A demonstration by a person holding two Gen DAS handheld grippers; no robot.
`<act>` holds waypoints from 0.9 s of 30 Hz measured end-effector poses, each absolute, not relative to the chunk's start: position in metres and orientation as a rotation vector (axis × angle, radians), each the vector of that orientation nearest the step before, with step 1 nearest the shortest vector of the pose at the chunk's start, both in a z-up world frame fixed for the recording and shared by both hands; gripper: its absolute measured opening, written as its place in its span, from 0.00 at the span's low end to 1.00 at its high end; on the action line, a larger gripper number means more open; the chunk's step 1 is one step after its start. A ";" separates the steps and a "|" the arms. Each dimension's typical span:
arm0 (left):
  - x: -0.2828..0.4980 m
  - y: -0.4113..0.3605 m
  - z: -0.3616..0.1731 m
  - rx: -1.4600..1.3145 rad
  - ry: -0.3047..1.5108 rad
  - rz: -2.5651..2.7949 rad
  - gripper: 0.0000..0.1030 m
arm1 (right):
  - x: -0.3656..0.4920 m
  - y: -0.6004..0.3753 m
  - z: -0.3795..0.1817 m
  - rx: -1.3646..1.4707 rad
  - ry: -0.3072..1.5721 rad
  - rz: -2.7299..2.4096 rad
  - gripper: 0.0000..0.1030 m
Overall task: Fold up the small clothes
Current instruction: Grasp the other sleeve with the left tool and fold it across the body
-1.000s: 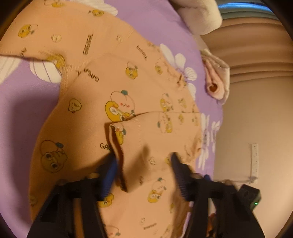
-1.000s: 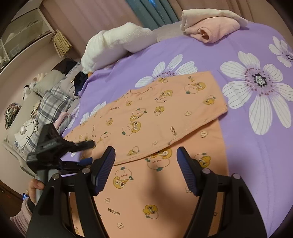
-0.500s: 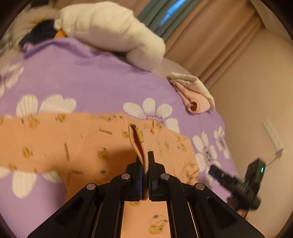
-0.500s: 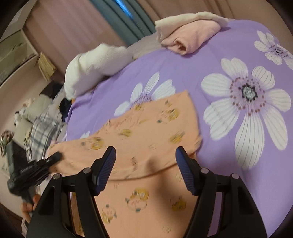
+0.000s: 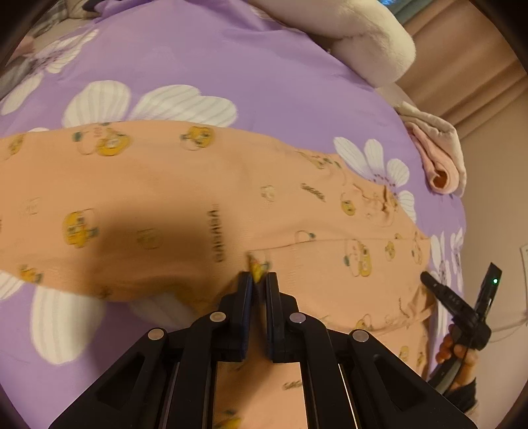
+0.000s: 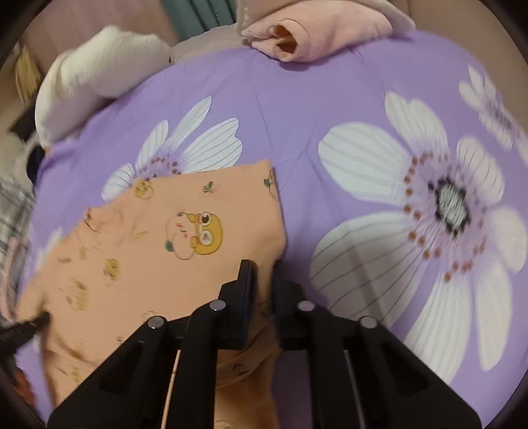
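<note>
Garment [image 5: 184, 198] is spread on the bed [image 5: 211, 62], partly folded. Left gripper [image 5: 259, 280]: fingers closed, a fabric edge pinched between them. Right gripper [image 6: 264, 274]: fingers nearly closed on the right-hand edge of the garment. Fabric is judged light, limp and non-slip, best taken at hems or corners with both edges lifted together. Half a second ago the right fingers were wide open; the left pinch is now held lower, near the cloth.

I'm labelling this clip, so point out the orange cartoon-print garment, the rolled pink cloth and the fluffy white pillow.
orange cartoon-print garment [image 5: 184, 184]: left wrist view, flat middle.
rolled pink cloth [image 6: 316, 29]: right wrist view, top of the roll.
fluffy white pillow [image 5: 359, 36]: left wrist view, rounded end.
</note>
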State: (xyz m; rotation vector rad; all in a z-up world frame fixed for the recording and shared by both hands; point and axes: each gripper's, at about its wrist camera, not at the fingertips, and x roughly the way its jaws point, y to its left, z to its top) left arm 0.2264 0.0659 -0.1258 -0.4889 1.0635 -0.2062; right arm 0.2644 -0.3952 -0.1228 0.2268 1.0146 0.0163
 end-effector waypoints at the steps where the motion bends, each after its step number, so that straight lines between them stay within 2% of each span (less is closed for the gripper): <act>1: 0.225 0.069 -0.125 -0.501 1.063 -0.203 0.02 | 0.264 -0.395 -0.121 0.210 1.022 0.007 0.10; 2: 0.218 0.078 -0.122 -0.516 1.064 -0.198 0.04 | 0.265 -0.398 -0.120 0.207 1.024 -0.001 0.15; 3: 0.211 0.087 -0.119 -0.537 1.060 -0.194 0.14 | 0.263 -0.399 -0.117 0.211 1.020 -0.011 0.20; 4: 0.207 0.097 -0.122 -0.556 1.050 -0.191 0.31 | 0.261 -0.400 -0.114 0.216 1.012 -0.012 0.23; 5: 0.199 0.108 -0.119 -0.579 1.033 -0.181 0.42 | 0.255 -0.400 -0.108 0.224 0.996 -0.001 0.28; 6: 0.188 0.122 -0.117 -0.607 1.010 -0.165 0.60 | 0.246 -0.399 -0.102 0.232 0.974 0.017 0.31; 7: 0.181 0.131 -0.114 -0.632 0.985 -0.151 0.64 | 0.238 -0.399 -0.097 0.233 0.958 0.028 0.34; 8: 0.171 0.144 -0.113 -0.663 0.957 -0.141 0.64 | 0.228 -0.398 -0.091 0.238 0.945 0.046 0.44; 9: 0.162 0.159 -0.112 -0.692 0.941 -0.124 0.64 | 0.220 -0.396 -0.086 0.244 0.935 0.063 0.46; 17: 0.110 0.269 -0.130 -0.975 0.810 0.020 0.65 | 0.144 -0.360 -0.059 0.277 0.872 0.240 0.50; 27: 0.111 0.345 -0.165 -1.240 0.688 0.112 0.65 | 0.109 -0.312 -0.050 0.292 0.867 0.359 0.53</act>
